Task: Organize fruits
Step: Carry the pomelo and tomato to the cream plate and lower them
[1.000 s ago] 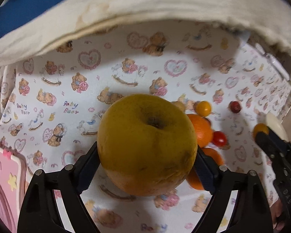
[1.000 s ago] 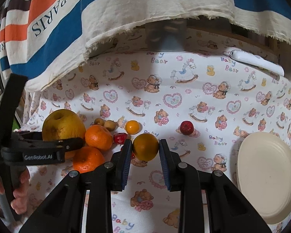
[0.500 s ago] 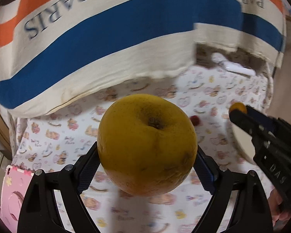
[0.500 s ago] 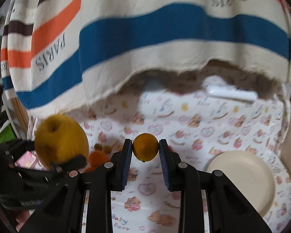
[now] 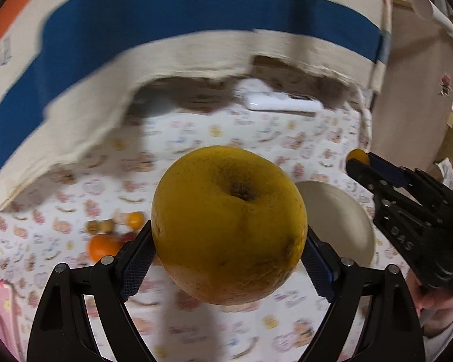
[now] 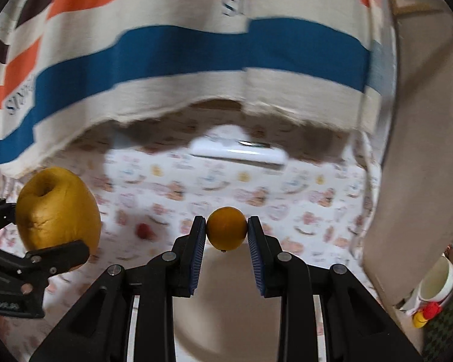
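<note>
Left wrist: left tongs (image 5: 228, 259) clamped on big yellow fruit (image 5: 228, 224), held above tabletop (image 5: 196, 138). Plate (image 5: 347, 211) at 3 o'clock of it. Right wrist: right tongs (image 6: 226, 241) clamped on small orange (image 6: 226, 228) over plate.

Count now: 1 big yellow fruit (image 5: 228, 226), held up near centre. 1 small orange citrus (image 6: 226, 232), right. On cloth far left: 1 orange (image 5: 104, 247), 1 tiny orange fruit (image 5: 135, 219), 2 brownish bits (image 5: 101, 227), blurry. 1 red fruit (image 6: 143, 230). 1 plate (image 5: 341, 226). 1 mug (image 6: 436, 282), far right. 2 grippers: left gripper (image 5: 226, 267), right gripper (image 6: 226, 242).
</note>
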Action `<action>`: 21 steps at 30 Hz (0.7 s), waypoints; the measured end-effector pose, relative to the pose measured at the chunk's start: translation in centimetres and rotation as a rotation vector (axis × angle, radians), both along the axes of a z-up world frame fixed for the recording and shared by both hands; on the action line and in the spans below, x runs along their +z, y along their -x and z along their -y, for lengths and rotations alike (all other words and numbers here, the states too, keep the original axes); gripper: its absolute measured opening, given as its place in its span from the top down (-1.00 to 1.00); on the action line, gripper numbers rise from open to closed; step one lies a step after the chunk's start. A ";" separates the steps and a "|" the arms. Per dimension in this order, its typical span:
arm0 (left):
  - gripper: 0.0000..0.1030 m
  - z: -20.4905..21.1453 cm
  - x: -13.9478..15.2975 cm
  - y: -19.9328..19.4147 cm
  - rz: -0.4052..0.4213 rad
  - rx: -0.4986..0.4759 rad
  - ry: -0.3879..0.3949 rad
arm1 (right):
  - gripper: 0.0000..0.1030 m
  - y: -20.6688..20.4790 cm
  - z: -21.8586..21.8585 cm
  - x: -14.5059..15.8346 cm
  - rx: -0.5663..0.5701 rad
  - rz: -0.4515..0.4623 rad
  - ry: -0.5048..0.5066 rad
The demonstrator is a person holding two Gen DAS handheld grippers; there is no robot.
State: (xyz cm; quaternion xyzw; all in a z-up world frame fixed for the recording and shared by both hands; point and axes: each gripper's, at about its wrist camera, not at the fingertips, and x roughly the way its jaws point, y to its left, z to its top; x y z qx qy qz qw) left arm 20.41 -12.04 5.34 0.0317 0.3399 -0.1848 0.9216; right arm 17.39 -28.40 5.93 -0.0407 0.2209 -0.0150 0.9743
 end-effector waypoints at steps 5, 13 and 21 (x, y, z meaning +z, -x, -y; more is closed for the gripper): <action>-0.70 3.7 -1.1 -0.9 -0.037 -0.050 0.021 | 0.43 -0.6 3.9 -1.7 -0.050 -0.020 -0.058; -0.70 7.9 -4.0 -3.4 -0.131 -0.092 0.066 | 0.43 -2.3 7.8 -3.6 -0.080 -0.103 -0.129; -0.70 10.5 -6.4 -6.3 -0.188 -0.072 0.071 | 0.43 -3.8 11.1 -5.4 -0.108 -0.178 -0.226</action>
